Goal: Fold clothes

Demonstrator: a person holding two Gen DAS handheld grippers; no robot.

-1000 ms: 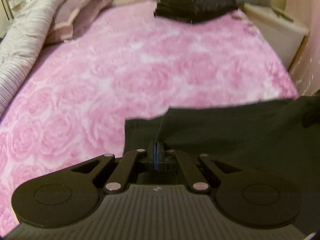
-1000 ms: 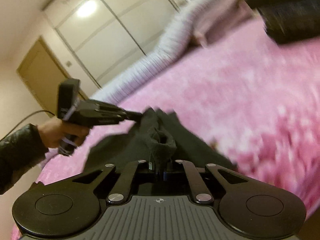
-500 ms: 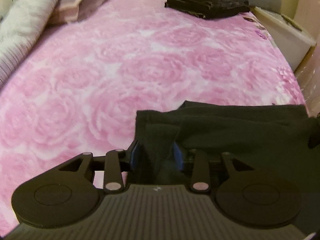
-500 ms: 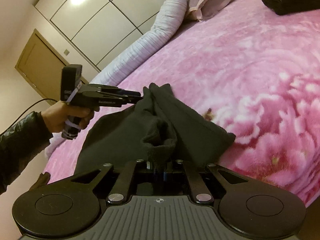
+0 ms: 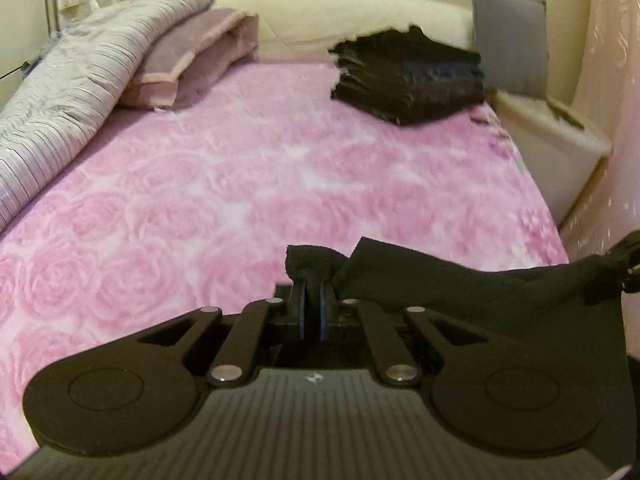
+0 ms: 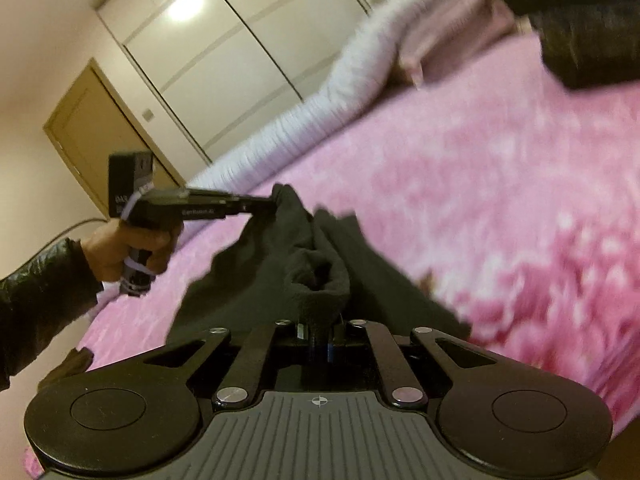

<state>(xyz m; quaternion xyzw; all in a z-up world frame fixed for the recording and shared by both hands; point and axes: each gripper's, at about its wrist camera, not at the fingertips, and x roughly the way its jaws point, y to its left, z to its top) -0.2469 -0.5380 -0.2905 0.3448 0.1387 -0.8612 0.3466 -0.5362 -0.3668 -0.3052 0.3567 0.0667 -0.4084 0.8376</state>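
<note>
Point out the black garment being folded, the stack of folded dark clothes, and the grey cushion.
black garment (image 5: 460,280), left wrist view, on its draped middle.
stack of folded dark clothes (image 5: 408,76), left wrist view, on its side.
grey cushion (image 5: 508,40), left wrist view, on its face.

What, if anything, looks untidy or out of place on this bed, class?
Nothing stands out. The dark garment is bunched only because both grippers pinch it mid-fold; the folded stack sits neatly on the pink blanket.
</note>
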